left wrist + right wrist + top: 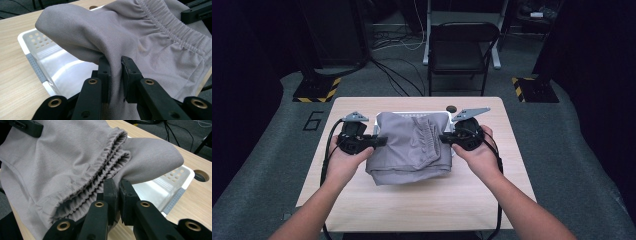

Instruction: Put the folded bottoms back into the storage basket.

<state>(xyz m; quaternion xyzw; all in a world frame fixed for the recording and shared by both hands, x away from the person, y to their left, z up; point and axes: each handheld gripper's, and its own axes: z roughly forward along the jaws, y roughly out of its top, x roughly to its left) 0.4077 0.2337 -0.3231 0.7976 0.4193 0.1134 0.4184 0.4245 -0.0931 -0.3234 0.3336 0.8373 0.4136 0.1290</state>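
1. Two grippers on one garment rn: the left gripper [115, 75] and right gripper [118, 195] each have both jaws clamped shut on a pinch of the grey shorts [409, 145], one per side. No gap between pads and cloth in either gripper view.

2. Where it is: the shorts are mid-table [422, 205], bunched and folded over, draped partly over a white tray [37, 50] at the far side. Looks lifted at the pinched edges, lower part sagging toward the near side. Can't tell if the bottom fold touches the wood.

3. Progress, imo: grabbing is done, both sides secured. Fold looks partway there, since the fabric is doubled up already. What's left, I'd guess, is setting it down neat, prob in or over the tray, then letting go.

4. Orientation: the elastic waistband [100, 182] runs roughly near-to-far, sitting right of centre and closer to the right gripper. Long axis of the bundle is approx left-right, strung between the two hands, w/ the folded edge toward the near side.
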